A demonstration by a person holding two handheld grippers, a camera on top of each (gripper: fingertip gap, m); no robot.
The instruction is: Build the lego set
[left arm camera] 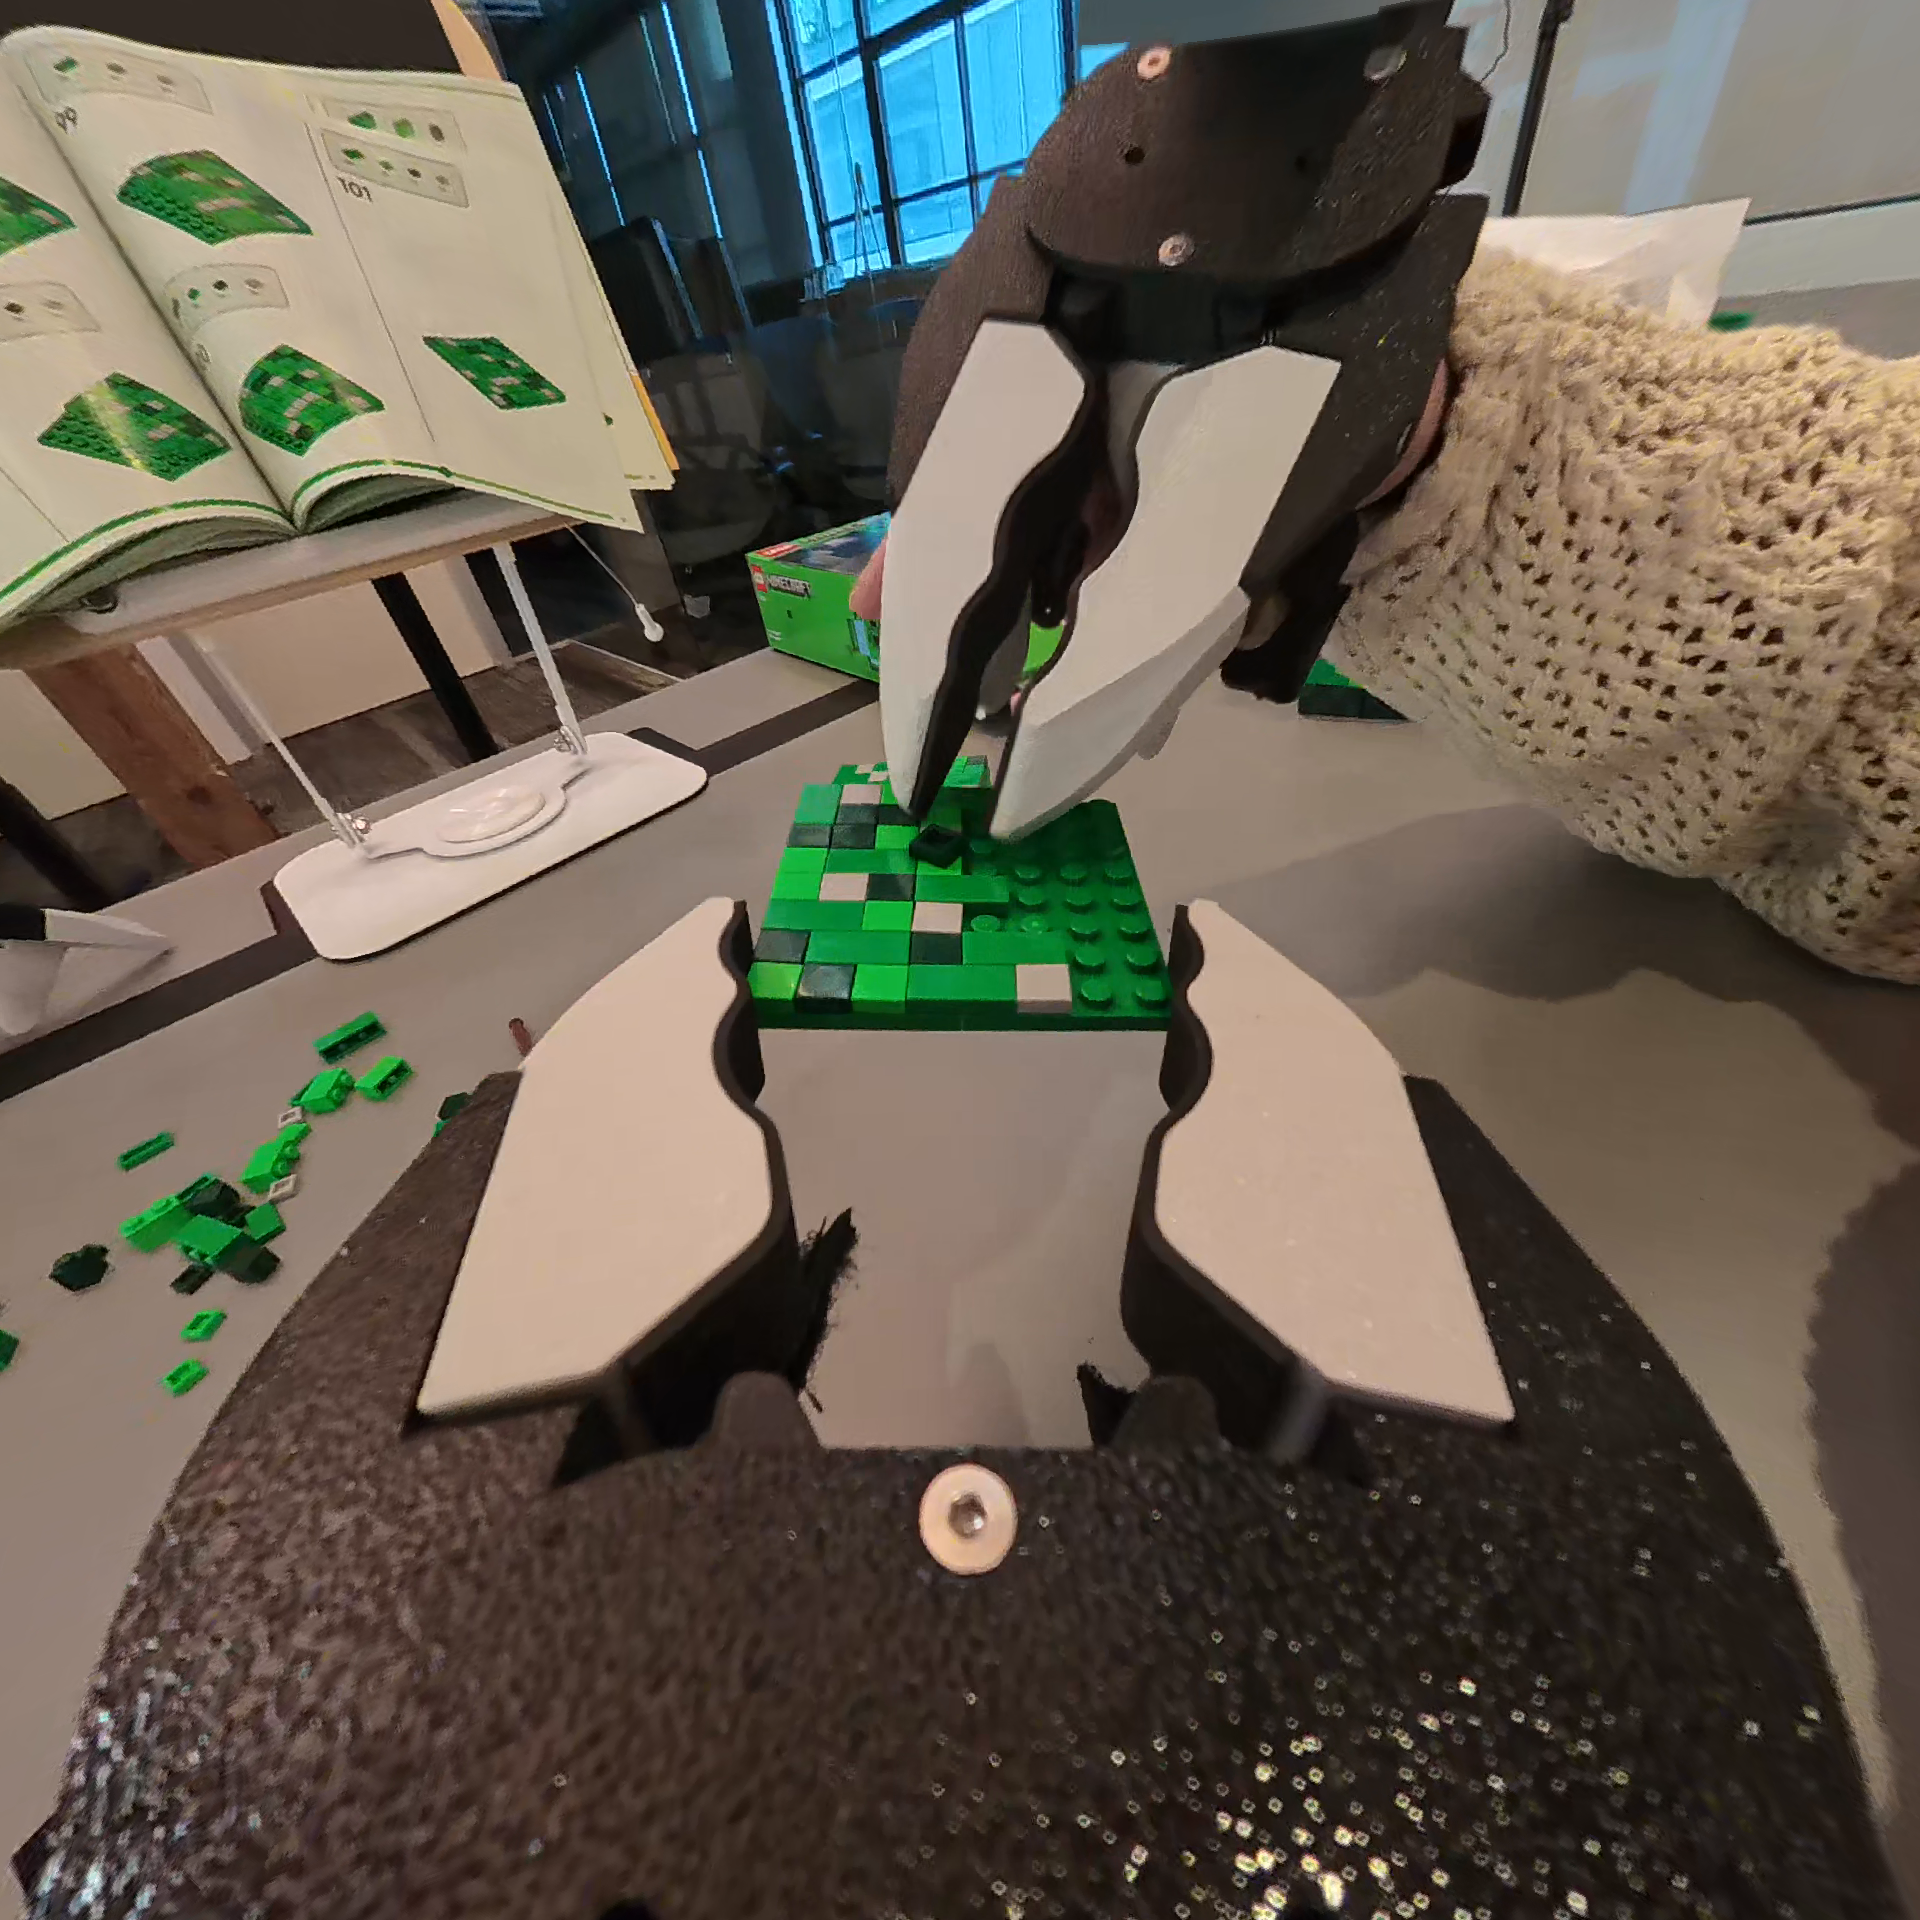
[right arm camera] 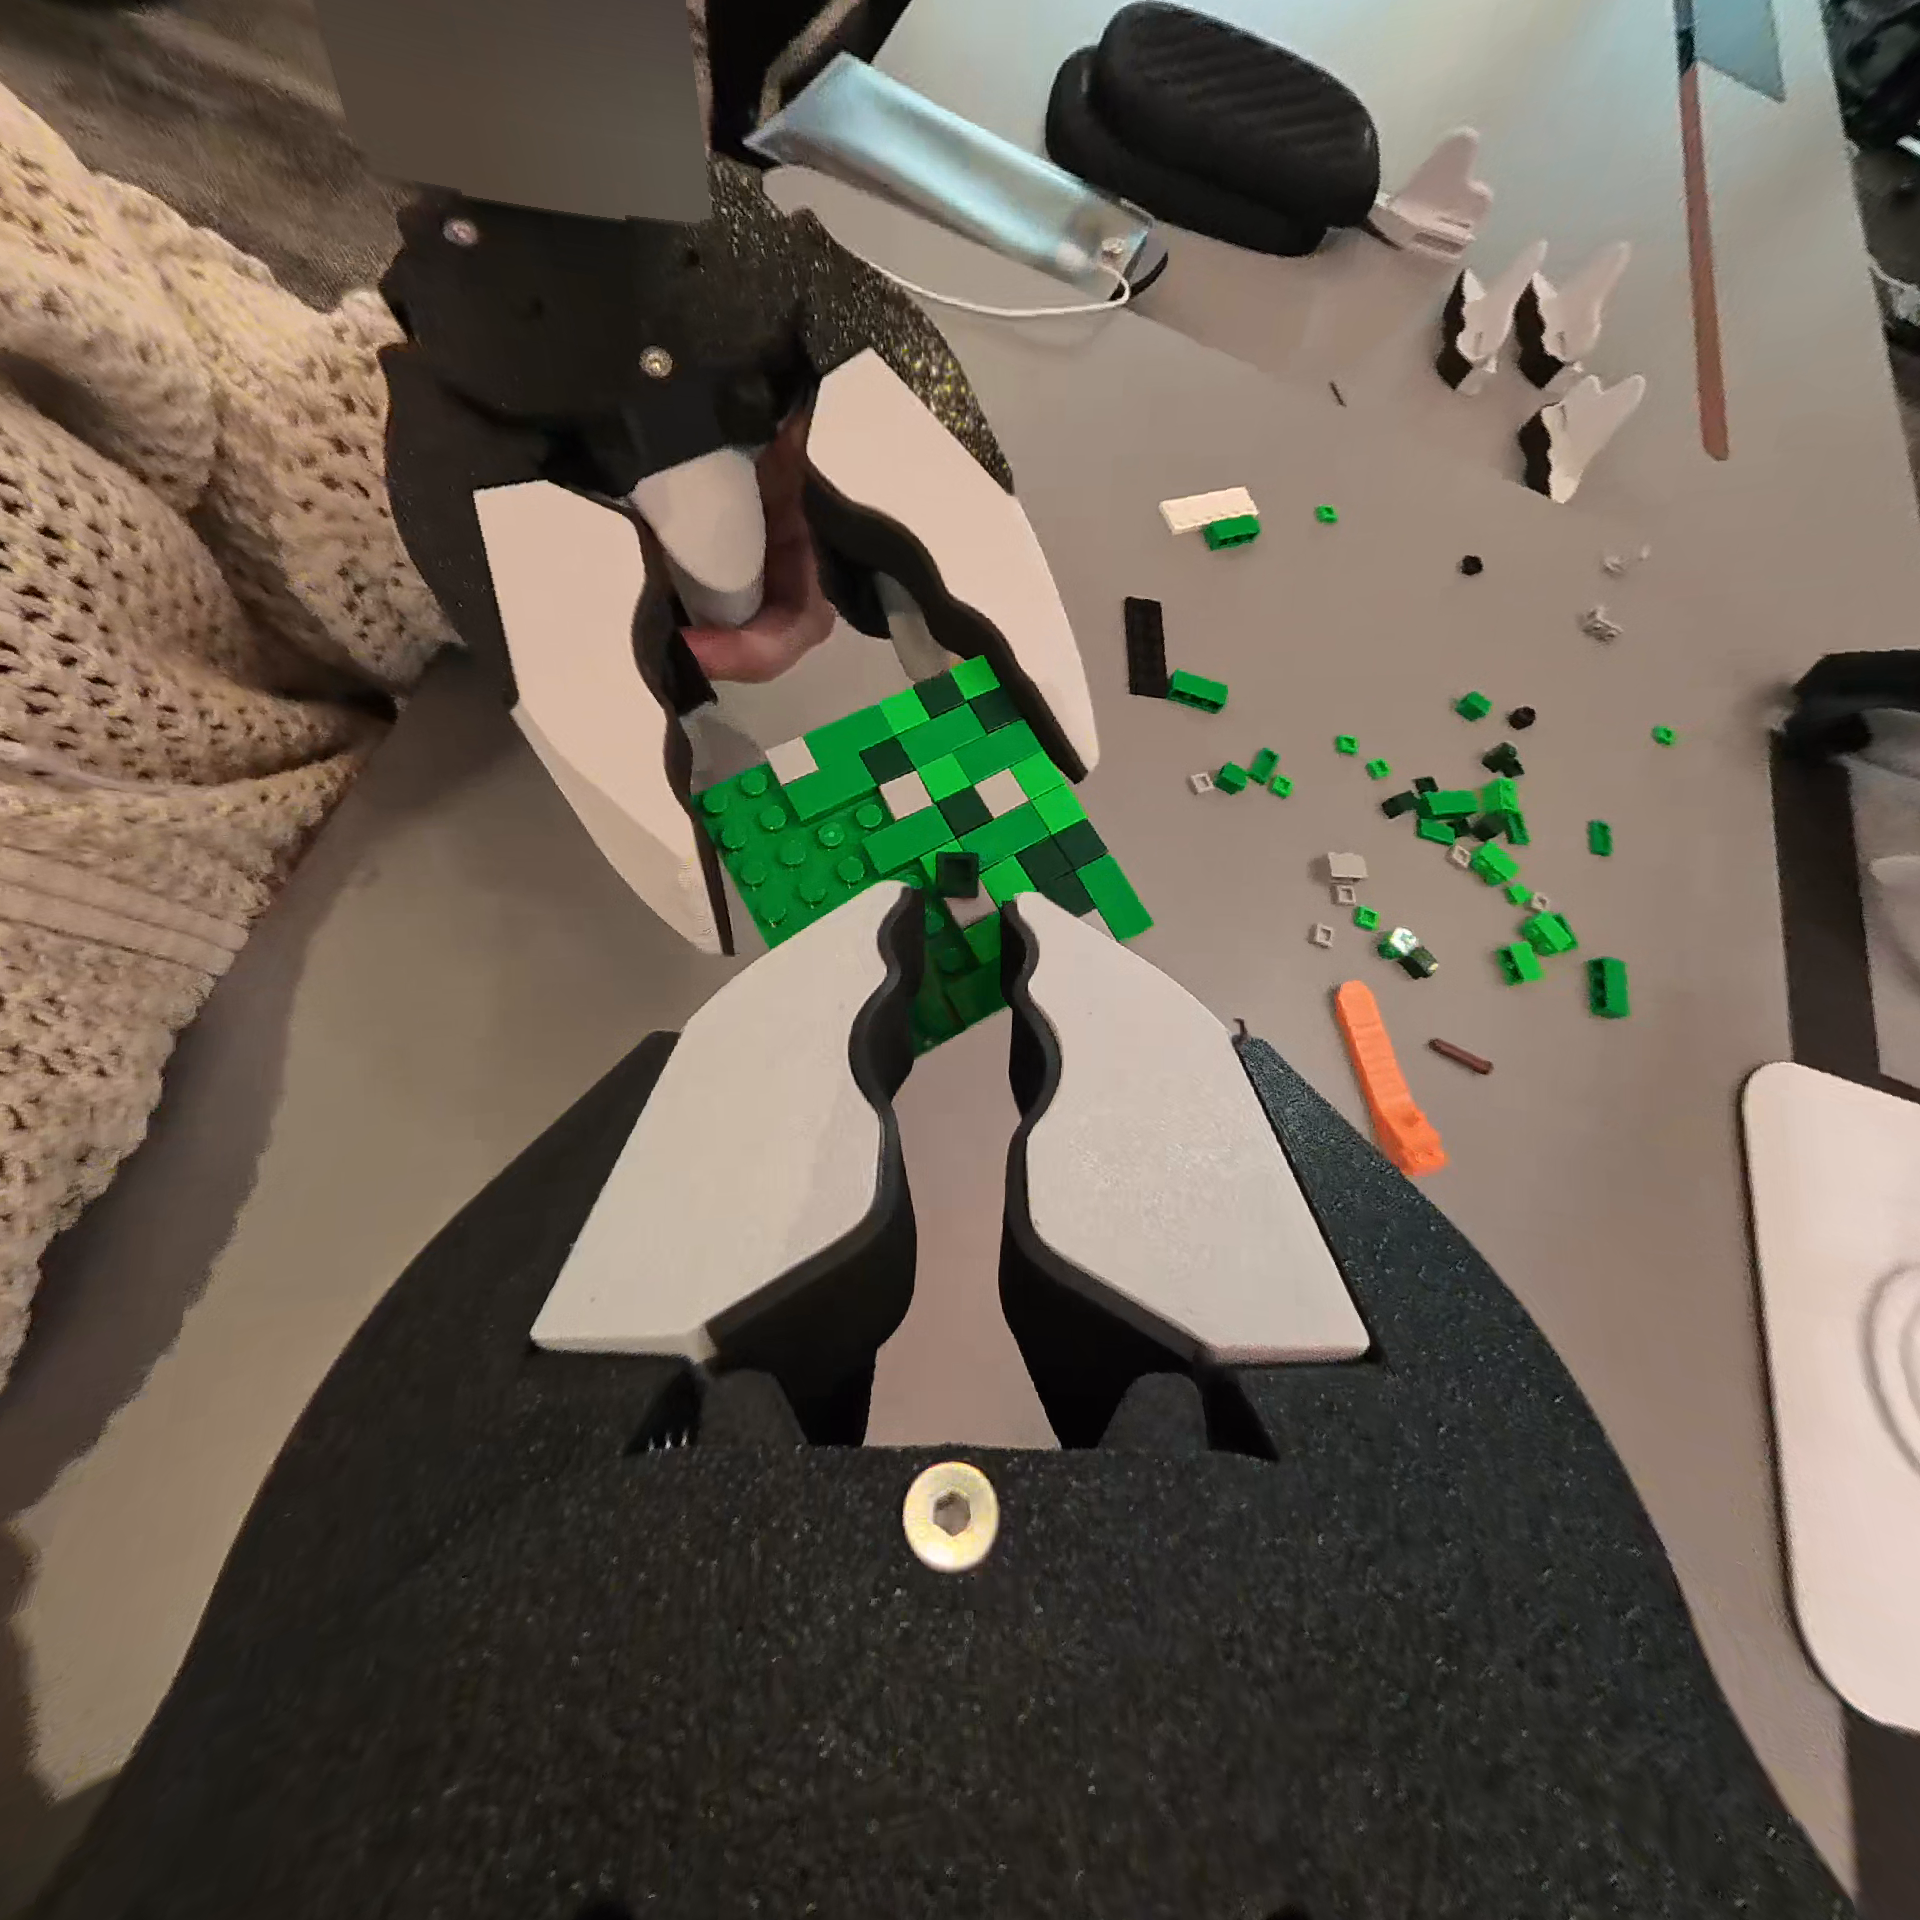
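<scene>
Left tongs [left arm camera: 961, 935] are spread wide, their two white fingers flanking the near edge of the green lego plate [left arm camera: 1091, 914] that lies flat on the grey tabletop [left arm camera: 1455, 1039]; whether the fingers touch the plate's sides cannot be told. Right tongs [right arm camera: 961, 909] come down onto the far part of that plate with a narrow gap between the tips, and a small dark green tile [right arm camera: 956, 871] sits tilted on the plate just at those tips; it looks free of both fingers, though contact cannot be ruled out. Most of the plate is covered with flat tiles in light green, dark green and grey, while one corner region shows bare studs. Beside the plate, toward the left tongs' side, loose green pieces [left arm camera: 208, 1226] lie scattered on the tabletop, and an orange brick separator [right arm camera: 1387, 1081] rests between the plate and that scatter. Beyond the plate an open instruction booklet [left arm camera: 260, 312] is propped on a white stand [left arm camera: 488, 842], and a green set box [left arm camera: 810, 603] stands farther back. A cream knitted sleeve [left arm camera: 1662, 623] reaches in behind the right tongs.
</scene>
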